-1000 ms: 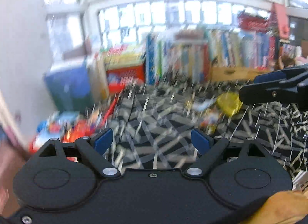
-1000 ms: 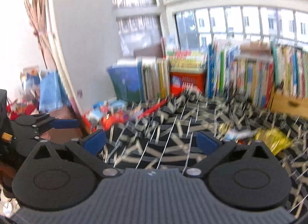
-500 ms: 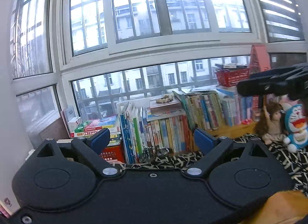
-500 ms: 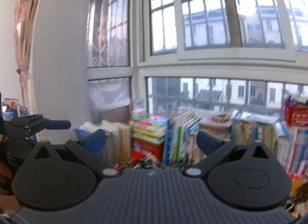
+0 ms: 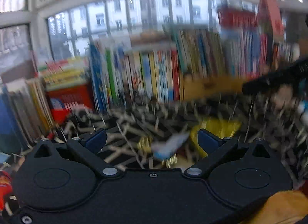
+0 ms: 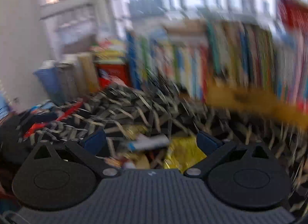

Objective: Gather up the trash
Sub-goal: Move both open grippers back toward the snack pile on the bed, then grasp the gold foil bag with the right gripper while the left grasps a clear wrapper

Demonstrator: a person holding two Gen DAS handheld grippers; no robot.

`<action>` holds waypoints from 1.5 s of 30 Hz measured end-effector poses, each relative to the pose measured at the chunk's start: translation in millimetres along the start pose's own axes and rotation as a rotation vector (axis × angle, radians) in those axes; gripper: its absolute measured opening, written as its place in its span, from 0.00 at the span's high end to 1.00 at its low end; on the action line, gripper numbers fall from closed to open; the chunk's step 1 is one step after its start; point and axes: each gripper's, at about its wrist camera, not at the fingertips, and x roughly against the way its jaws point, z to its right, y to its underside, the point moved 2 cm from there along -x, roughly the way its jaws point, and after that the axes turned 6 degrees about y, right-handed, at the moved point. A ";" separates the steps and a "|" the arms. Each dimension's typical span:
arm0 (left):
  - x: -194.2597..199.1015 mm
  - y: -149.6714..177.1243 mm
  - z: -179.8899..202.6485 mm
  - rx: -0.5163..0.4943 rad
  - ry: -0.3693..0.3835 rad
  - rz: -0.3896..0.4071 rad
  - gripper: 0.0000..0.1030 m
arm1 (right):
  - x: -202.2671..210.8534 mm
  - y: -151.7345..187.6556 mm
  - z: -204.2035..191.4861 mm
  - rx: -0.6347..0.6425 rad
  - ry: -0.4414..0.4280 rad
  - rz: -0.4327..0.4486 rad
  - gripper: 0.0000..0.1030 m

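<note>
Both views are motion-blurred. Trash lies on a black-and-beige patterned cloth: a yellow crinkled wrapper, a white-and-blue wrapper and small gold foil bits. My left gripper is open above them, nothing between its blue pads. In the right wrist view the same yellow wrapper and white-and-blue wrapper lie just beyond my open right gripper, which holds nothing. The right gripper shows as a dark bar at the right of the left wrist view.
A row of upright books lines the window sill behind the cloth, with a red box and a wooden box among them. More books and colourful clutter sit at the left by the white wall.
Half a second ago both cameras pointed up at the windows; now both have tilted down again toward the cloth and the wrappers. Both grippers have stayed open.
</note>
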 end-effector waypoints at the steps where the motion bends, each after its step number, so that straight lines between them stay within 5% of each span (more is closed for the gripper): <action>1: -17.3 10.8 2.8 -0.030 -0.014 -0.040 0.02 | -17.0 9.0 10.9 -0.040 0.029 -0.014 0.00; 5: -64.3 42.5 8.0 -0.046 -0.001 -0.179 0.02 | -69.3 45.7 37.9 -0.071 0.120 -0.030 0.00; 10: -93.9 68.8 6.0 0.138 0.010 -0.258 0.03 | -103.6 74.7 42.9 -0.037 0.154 -0.061 0.00; 17: -92.9 68.9 1.3 0.191 0.017 -0.217 0.14 | -141.1 93.1 84.2 -0.412 0.157 -0.155 0.00; 22: -96.4 66.9 10.0 0.170 0.002 -0.235 0.30 | -148.8 92.8 109.2 -0.599 0.100 -0.114 0.11; 25: -99.4 69.7 13.9 0.168 -0.004 -0.246 0.39 | -154.7 91.0 114.0 -0.593 0.077 -0.124 0.24; 28: -100.6 73.3 13.8 0.204 -0.007 -0.253 0.64 | -156.1 89.2 114.2 -0.579 0.030 -0.142 0.33; 34: -97.8 77.9 16.0 0.214 -0.036 -0.254 0.79 | -157.9 90.2 110.4 -0.549 -0.012 -0.137 0.40; 36: -96.3 77.5 17.9 0.200 -0.044 -0.244 0.84 | -159.0 90.6 110.8 -0.551 -0.018 -0.137 0.58; 38: -94.4 75.5 19.0 0.200 -0.044 -0.237 0.88 | -158.8 89.8 110.6 -0.559 -0.032 -0.138 0.60; 43: -85.4 69.2 18.0 0.185 -0.091 -0.193 0.98 | -138.5 74.5 108.6 -0.530 -0.007 -0.030 0.70; 45: -82.1 66.4 16.9 0.173 -0.116 -0.180 0.99 | -116.4 59.8 106.3 -0.497 -0.008 0.080 0.72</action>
